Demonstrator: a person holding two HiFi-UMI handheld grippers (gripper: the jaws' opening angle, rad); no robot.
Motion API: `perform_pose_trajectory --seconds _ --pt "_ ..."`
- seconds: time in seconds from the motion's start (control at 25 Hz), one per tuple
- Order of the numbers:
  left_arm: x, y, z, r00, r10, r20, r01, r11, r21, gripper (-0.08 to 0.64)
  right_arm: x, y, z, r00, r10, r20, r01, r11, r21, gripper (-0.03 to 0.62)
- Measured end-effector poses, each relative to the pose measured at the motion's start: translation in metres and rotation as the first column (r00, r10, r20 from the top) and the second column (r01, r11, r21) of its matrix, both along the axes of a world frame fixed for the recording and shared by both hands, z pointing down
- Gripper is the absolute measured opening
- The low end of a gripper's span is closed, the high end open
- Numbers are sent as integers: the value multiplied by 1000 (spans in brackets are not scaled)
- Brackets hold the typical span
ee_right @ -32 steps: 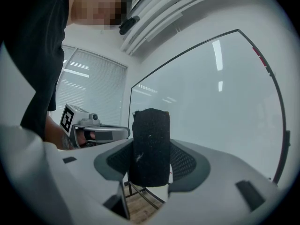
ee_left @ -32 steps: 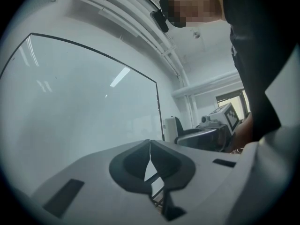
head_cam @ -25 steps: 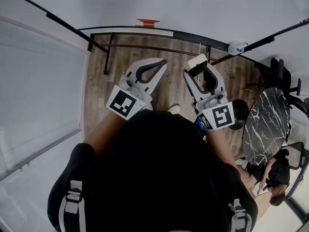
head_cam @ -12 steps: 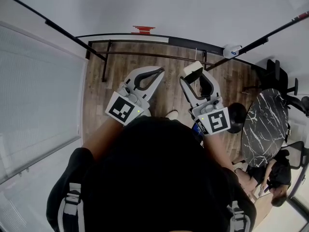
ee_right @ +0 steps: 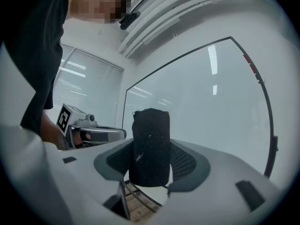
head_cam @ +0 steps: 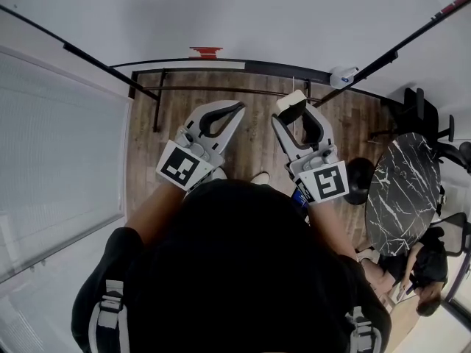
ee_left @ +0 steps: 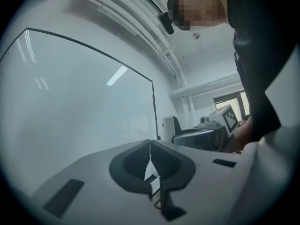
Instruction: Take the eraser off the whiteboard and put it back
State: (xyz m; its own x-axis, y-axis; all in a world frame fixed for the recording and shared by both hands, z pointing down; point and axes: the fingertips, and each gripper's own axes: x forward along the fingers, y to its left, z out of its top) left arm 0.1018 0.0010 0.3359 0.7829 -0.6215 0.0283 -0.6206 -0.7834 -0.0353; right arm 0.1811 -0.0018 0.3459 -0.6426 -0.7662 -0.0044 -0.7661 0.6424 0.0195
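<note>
The eraser (ee_right: 150, 146), its black felt face toward the camera, is clamped upright between the pads of my right gripper (ee_right: 151, 165). From the head view the eraser (head_cam: 291, 101) shows its white back at the tip of the right gripper (head_cam: 294, 110), a short way off the whiteboard (head_cam: 257, 13). The whiteboard (ee_right: 206, 107) fills the background of the right gripper view. My left gripper (head_cam: 234, 109) is held beside it, jaws shut with nothing between them (ee_left: 150, 146). The whiteboard (ee_left: 79, 111) lies ahead and to its left.
The board's dark stand and rail (head_cam: 221, 90) run along the wooden floor below the grippers. A window blind (head_cam: 59, 153) is at the left. A black marble round table (head_cam: 405, 190) with chairs and a seated person (head_cam: 423, 278) are at the right.
Both grippers have drifted slightly left and back toward me, away from the board. The eraser stays clamped in the right gripper.
</note>
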Motion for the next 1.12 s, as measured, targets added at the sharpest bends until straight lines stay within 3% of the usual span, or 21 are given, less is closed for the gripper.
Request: perform_pose_trajectory --seconds 0.36,0.68,1.12 --pt "49 -20 -5 999 -41 17 41 999 11 6 52 -22 0 999 38 2 -38 999 -5 222" --pt "80 -55 -6 999 -26 23 25 999 29 5 87 -61 1 993 114 1 -114 993 5 222" --pt "102 -145 -5 995 96 -25 -94 994 58 5 107 -150 -7 975 222 -21 -221 974 38 222"
